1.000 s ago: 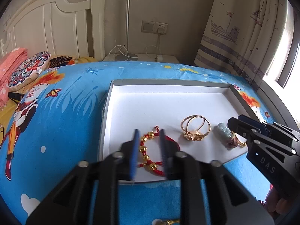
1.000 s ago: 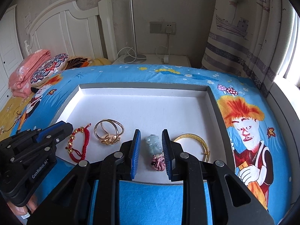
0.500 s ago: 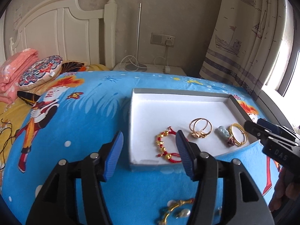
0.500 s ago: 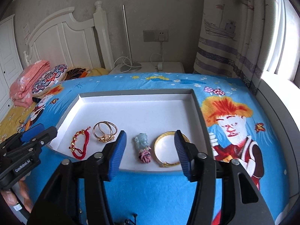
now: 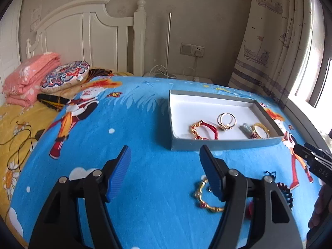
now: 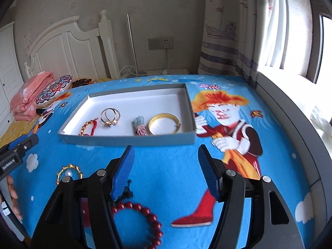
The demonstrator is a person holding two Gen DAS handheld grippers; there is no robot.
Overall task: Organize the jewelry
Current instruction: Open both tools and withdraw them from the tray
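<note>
Both the left gripper (image 5: 165, 173) and right gripper (image 6: 166, 171) are opening, fingers apart and empty, above the blue cartoon bedspread (image 6: 170, 166). The shallow grey-walled white tray (image 6: 128, 140) holds four pieces, apparently bracelets; a red bead bracelet (image 6: 143, 217) lies outside.

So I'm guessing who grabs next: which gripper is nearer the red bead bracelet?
Right. The right gripper hangs just above the red bead bracelet, fingers opening, empty; the left gripper sits farther left.

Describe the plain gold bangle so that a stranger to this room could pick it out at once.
On the blue cartoon bedspread lies a shallow white tray holding four pieces in a row. The gold bangle is the rightmost, beside the pale green pendant. Alone there, it is one wide, smooth, unbeaded gold hoop.
</note>
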